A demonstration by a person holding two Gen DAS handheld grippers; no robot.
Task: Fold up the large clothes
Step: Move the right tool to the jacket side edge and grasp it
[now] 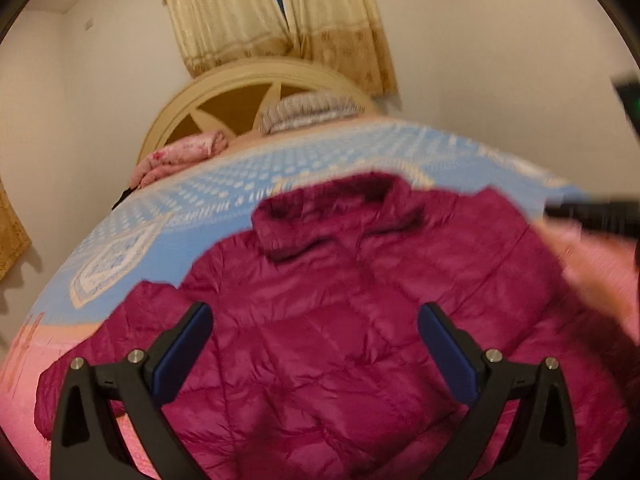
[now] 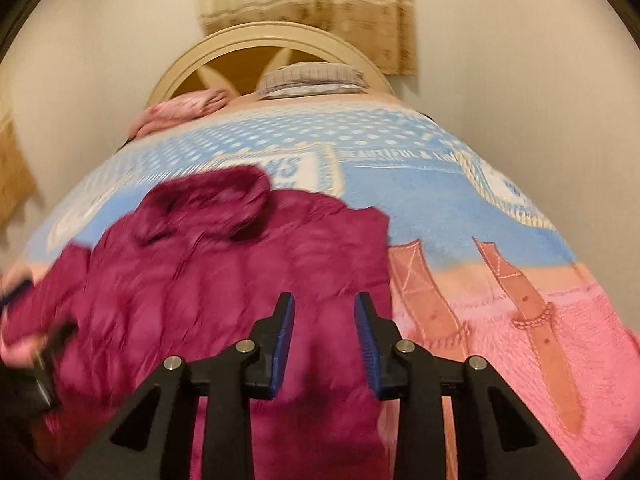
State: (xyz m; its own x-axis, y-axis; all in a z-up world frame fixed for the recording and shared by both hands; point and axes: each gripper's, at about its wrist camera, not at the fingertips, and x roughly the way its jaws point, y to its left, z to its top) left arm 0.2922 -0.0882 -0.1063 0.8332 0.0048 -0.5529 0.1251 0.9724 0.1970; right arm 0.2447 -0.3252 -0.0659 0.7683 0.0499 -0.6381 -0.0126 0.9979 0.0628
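Bedroom light is dim and warm, and your work surface is a bed covered by a blue-and-pink fleece blanket (image 2: 460,216) that gives the garment a wide, soft base to be squared up on. Nearest you in the left wrist view, the left gripper (image 1: 314,314) has its jaws spread wide with nothing between them, hovering over the chest of the magenta puffer jacket (image 1: 328,312), probably ready to pin or catch a panel. In the right wrist view the right gripper (image 2: 325,300) stands over the jacket's edge at about 6 o'clock, jaws part-way apart with a clear gap and no fabric pinched between the blue pads (image 2: 282,338). The jacket lies spread front-up across the near half of the bed, collar (image 1: 332,212) pointing away toward 12 o'clock, one sleeve reaching out to 8 o'clock in the left view; no fold looks made yet, so you seem to be lining up for the first one. Puffy quilting will likely slide and spring back, so take a deep bite. Farther off at 11 o'clock sits a bundled pink quilt (image 2: 180,114), a striped pillow (image 2: 310,78) at 12 o'clock against the arched cream headboard (image 2: 224,50), and beige curtains (image 2: 312,4) beyond.
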